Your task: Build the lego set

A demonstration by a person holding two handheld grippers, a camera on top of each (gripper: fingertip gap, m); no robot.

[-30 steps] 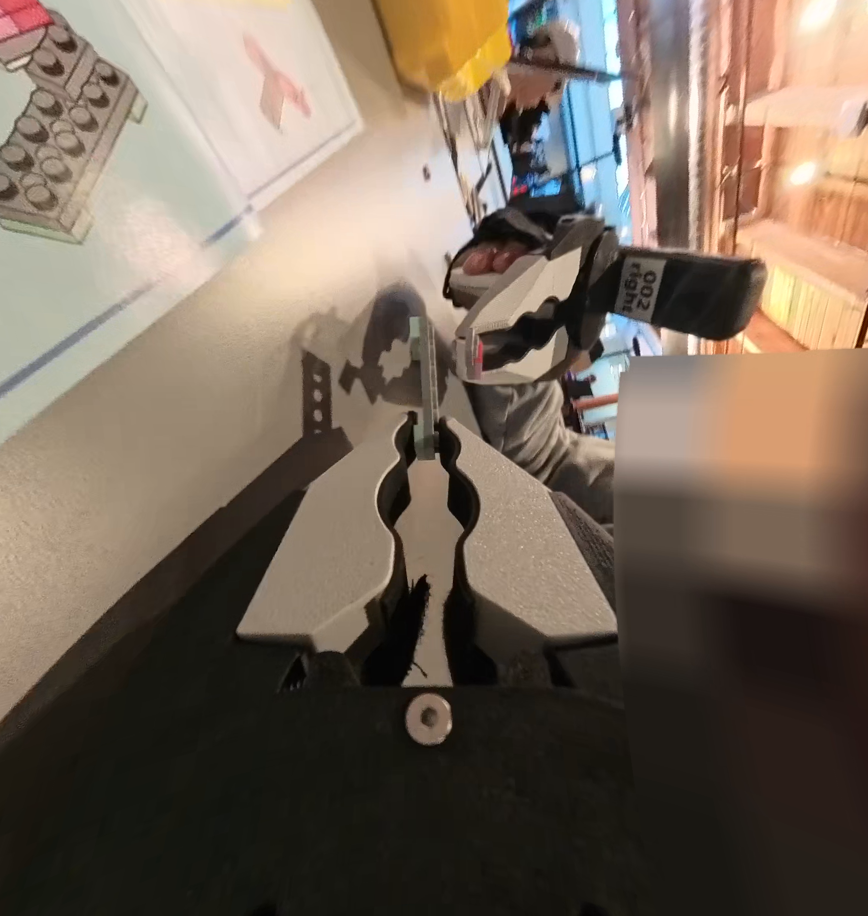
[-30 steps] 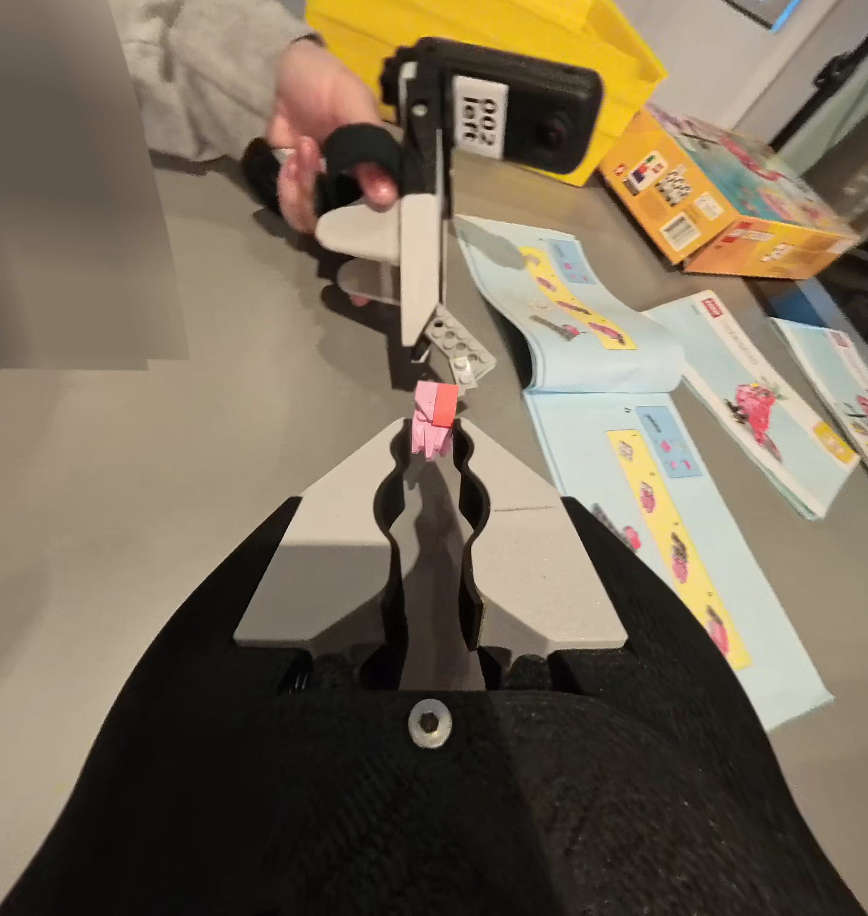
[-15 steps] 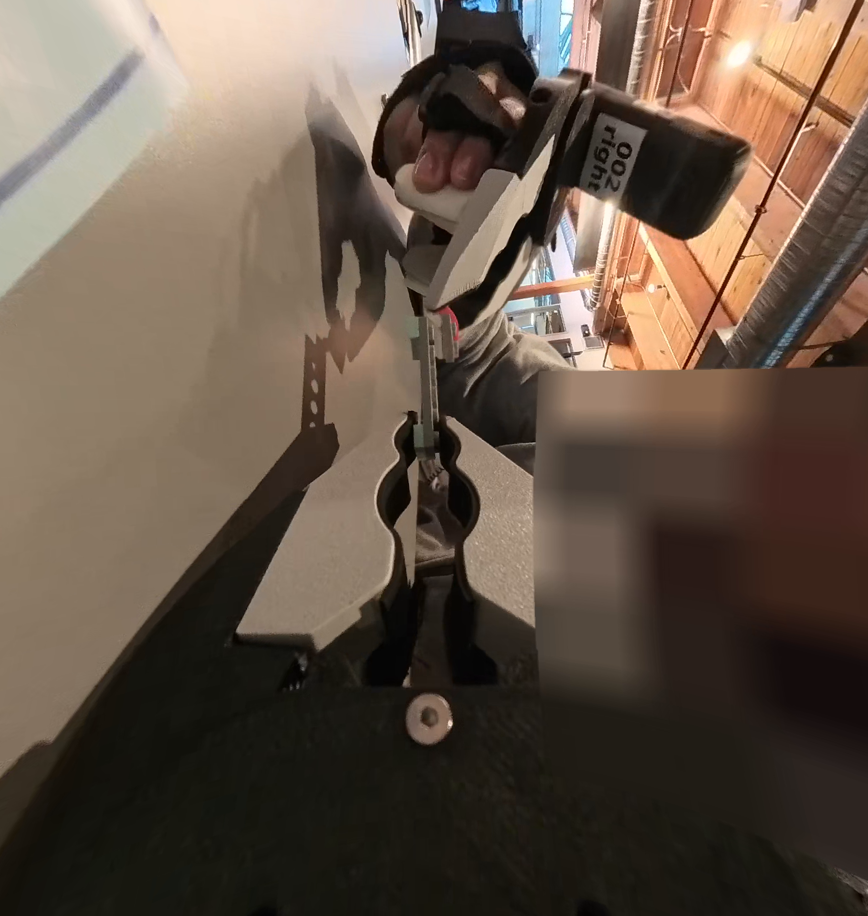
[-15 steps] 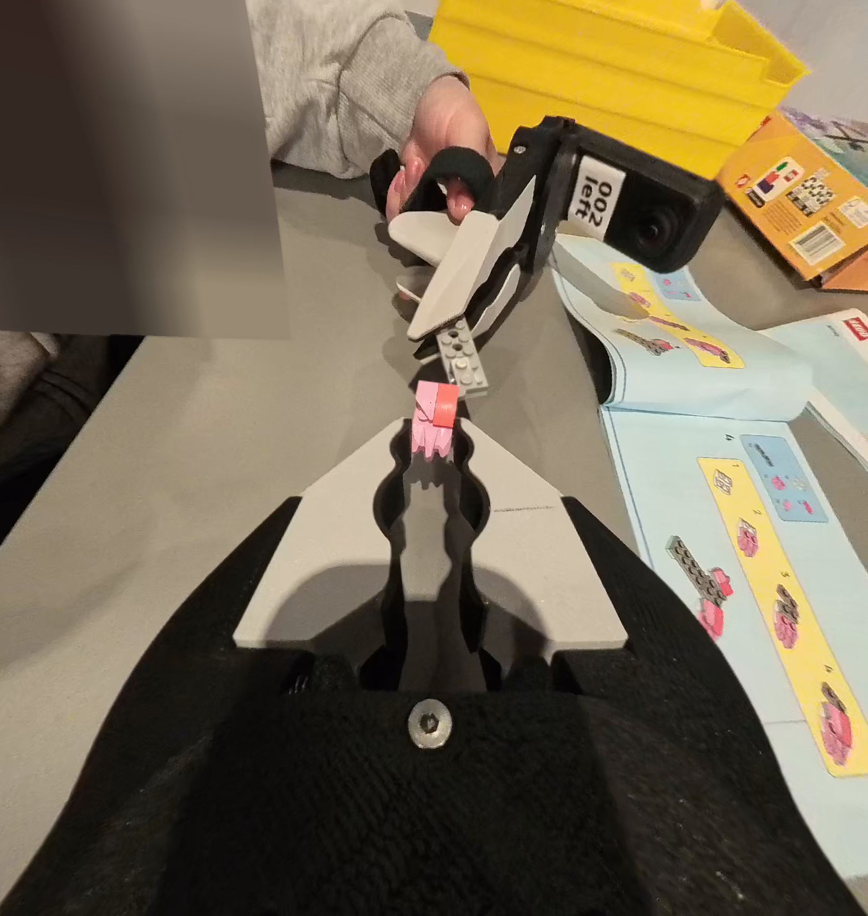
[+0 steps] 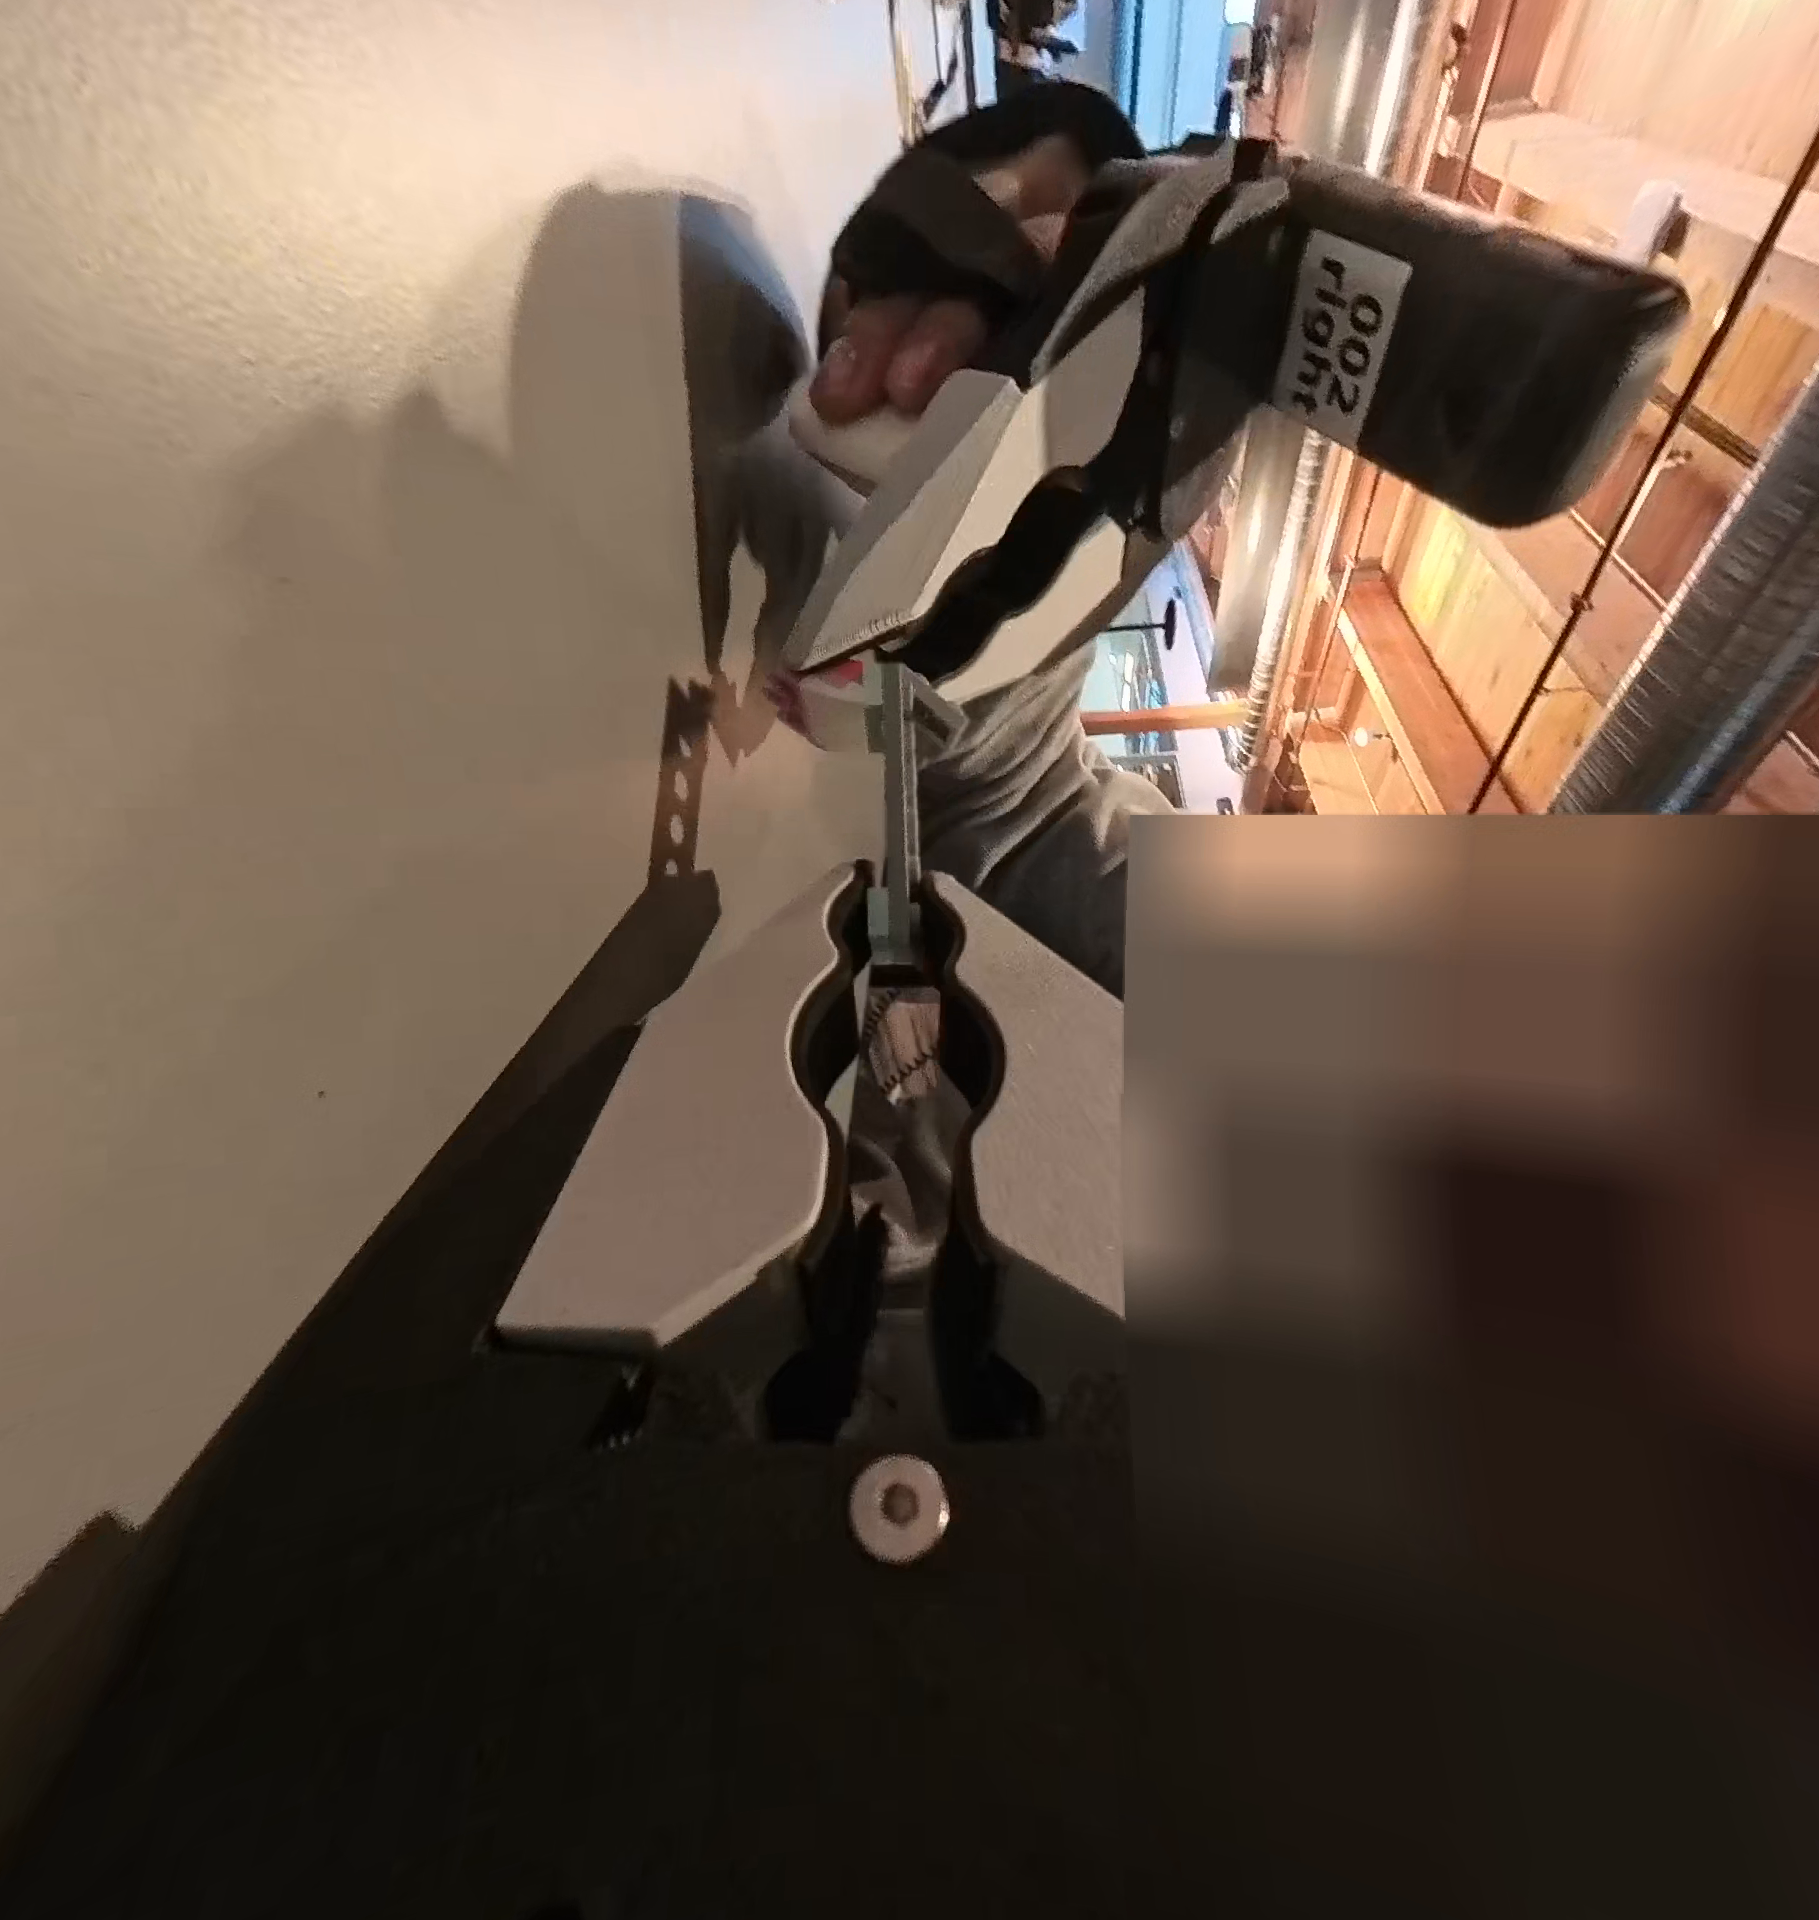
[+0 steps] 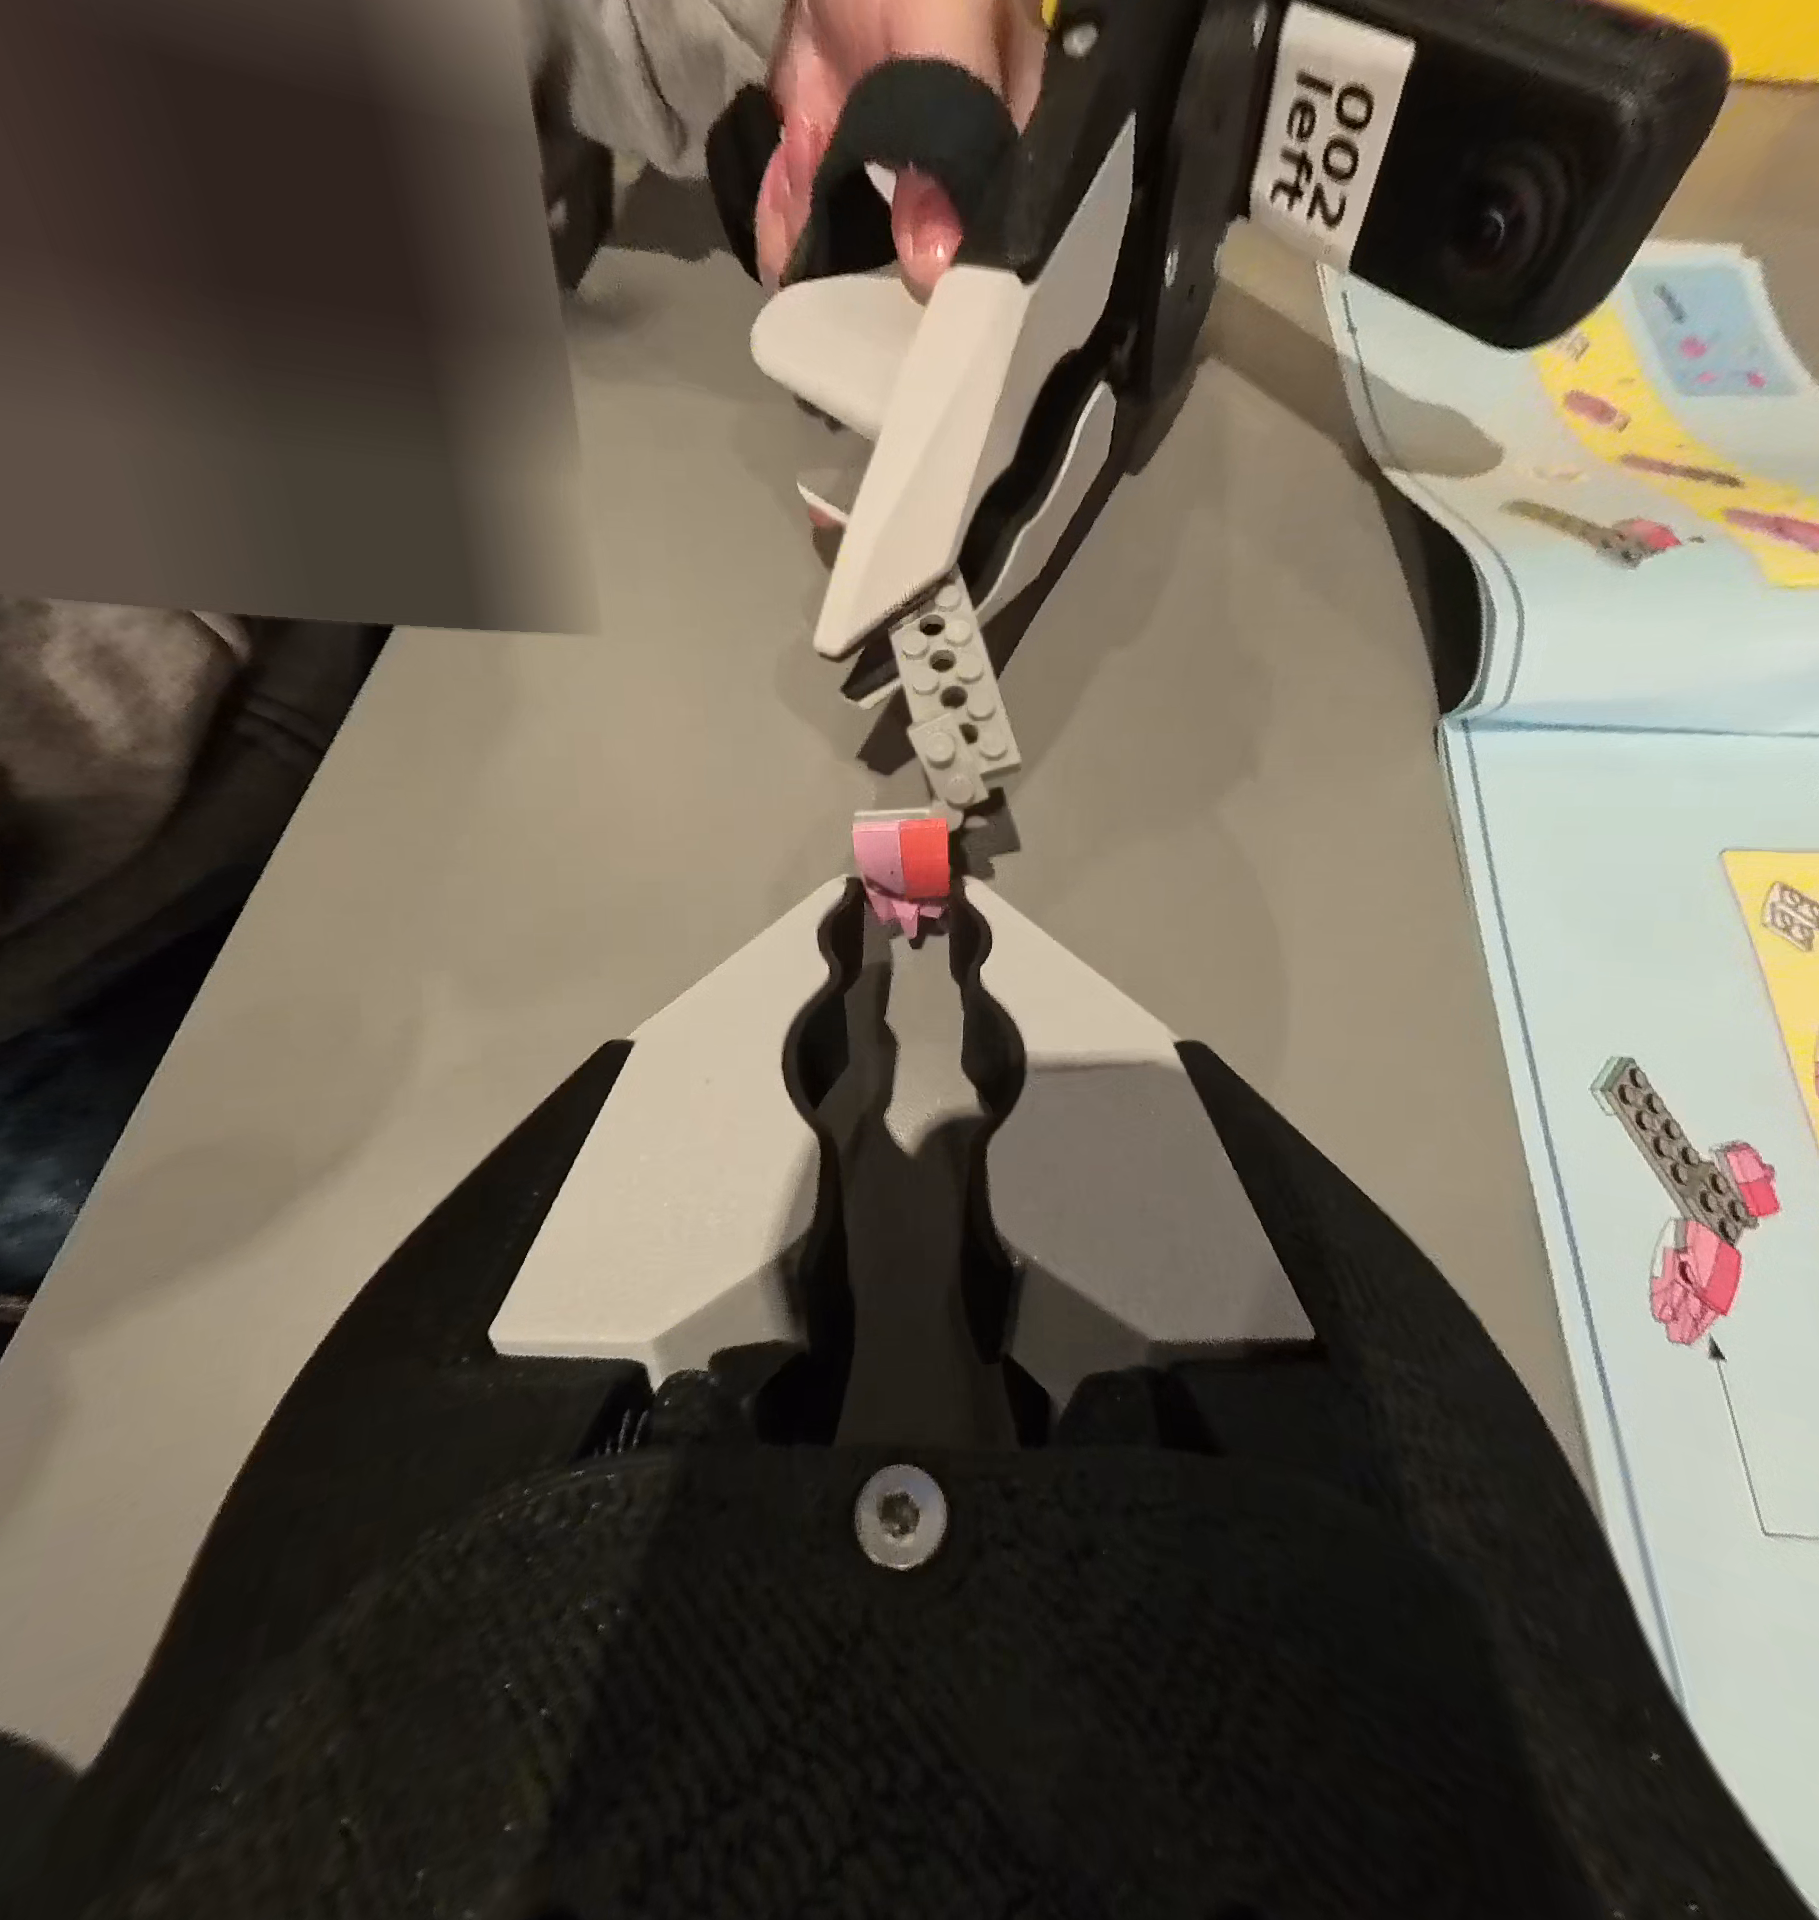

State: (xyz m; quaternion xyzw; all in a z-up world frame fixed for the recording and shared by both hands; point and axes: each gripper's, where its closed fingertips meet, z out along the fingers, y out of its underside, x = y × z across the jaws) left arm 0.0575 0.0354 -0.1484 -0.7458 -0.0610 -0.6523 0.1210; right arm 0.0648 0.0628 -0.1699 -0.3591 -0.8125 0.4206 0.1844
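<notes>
1. Grey tabletop runs under both tools, with an open instruction booklet lying off to the right.
2. Clamped between the tips of the right gripper is a small pink-and-red piece, held in the air just above the table.
3. Closed on one end of a grey studded plate is the left gripper, gripping it by its thin edges.
4. That plate's long axis runs straight out from the left tips toward the right gripper; its studded face is turned toward the right wrist camera, and its free end touches or nearly touches the pink-and-red piece.
5. Risk, as I judge it: pressing on the far end levers the plate, so it could pivot or slip out of the edge grip.
6. Studs slightly out of line would likely make the small piece skid, twist in its narrow pinch, and drop.
</notes>
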